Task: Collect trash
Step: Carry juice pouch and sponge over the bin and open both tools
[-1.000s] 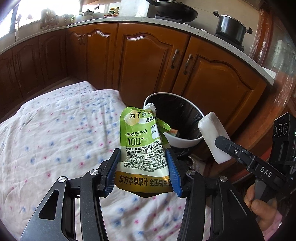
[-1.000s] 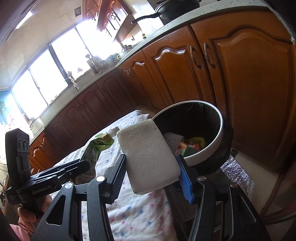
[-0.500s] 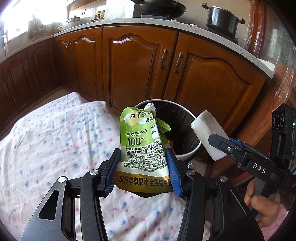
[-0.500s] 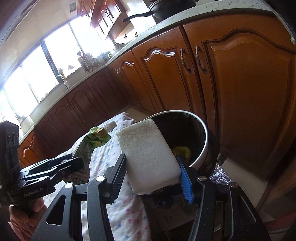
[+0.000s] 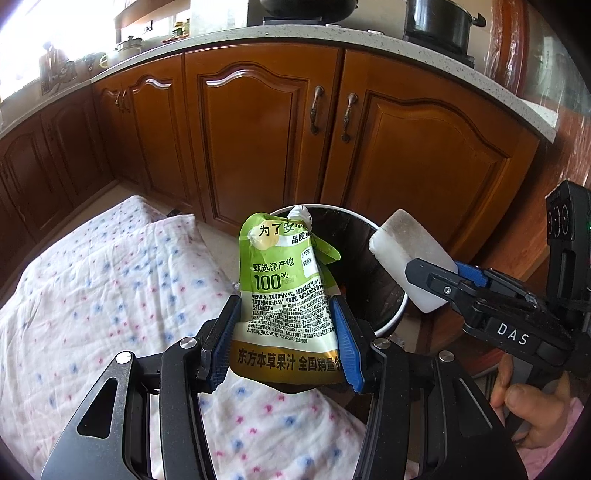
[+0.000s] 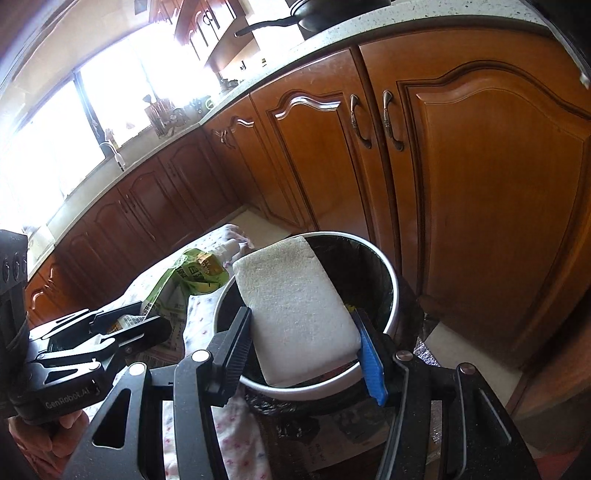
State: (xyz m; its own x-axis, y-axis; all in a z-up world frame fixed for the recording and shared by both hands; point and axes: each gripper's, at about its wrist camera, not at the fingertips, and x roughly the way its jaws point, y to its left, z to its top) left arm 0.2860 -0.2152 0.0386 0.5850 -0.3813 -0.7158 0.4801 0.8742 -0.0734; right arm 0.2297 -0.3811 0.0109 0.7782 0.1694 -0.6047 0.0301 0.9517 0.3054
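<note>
A green juice pouch (image 5: 284, 295) with a white spout stands upright between the blue pads of my left gripper (image 5: 284, 336), which is shut on it. Right behind it is a round bin (image 5: 384, 317) with a white rim and black liner. My right gripper (image 6: 303, 343) is shut on a white sponge block (image 6: 295, 310) held over the bin's (image 6: 393, 295) opening. The left wrist view shows the sponge (image 5: 410, 258) above the bin's right rim, in the right gripper (image 5: 443, 280). The pouch (image 6: 188, 280) and the left gripper (image 6: 122, 325) appear left of the bin in the right wrist view.
A white cloth (image 5: 92, 295) with pink and blue dots covers the surface to the left of the bin. Brown wooden cabinet doors (image 5: 258, 122) stand close behind it, under a speckled counter with a black pot (image 5: 439, 22). A hand (image 5: 524, 413) holds the right gripper.
Both grippers have moved toward the bin and cabinets with their loads. The sponge now hangs over the bin's opening, and the pouch sits at its near left rim.
</note>
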